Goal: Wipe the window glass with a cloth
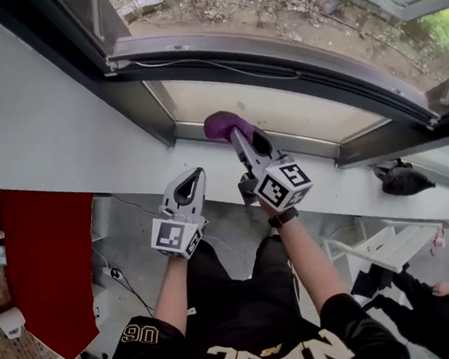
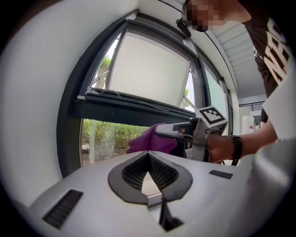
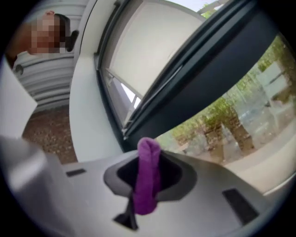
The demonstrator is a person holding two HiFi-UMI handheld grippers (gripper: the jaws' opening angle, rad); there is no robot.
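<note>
Clearly a firm pinch: right gripper closed narrow on a folded purple cloth, with a small wad poking past the tips. Placed at the centre of the head view, at the lower left corner of the pale window glass, just above the white sill and beside the dark frame. Left gripper down and left of centre, tips together on nothing, held back from the pane.

Likely trouble from here:
- Scraping the glass with hard jaw tips, given so little cloth beyond them and any flat or tilted press.
- Losing the cloth from the pinch under drag across the pane, more so if damp.
- Snagging the wad on the frame edge or the sill when working this tight corner.
- Smearing rather than cleaning, with only a narrow folded edge meeting the surface.

Hard to make out:
- Contact between cloth and glass not settled by any view; touching or just off, cannot tell.
- No telling wet from dry cloth.
- No dirt, streaks or wiped patches readable on the pale pane, so no gauge of progress.
- Right end of the window cut off at the right edge of the head view.
</note>
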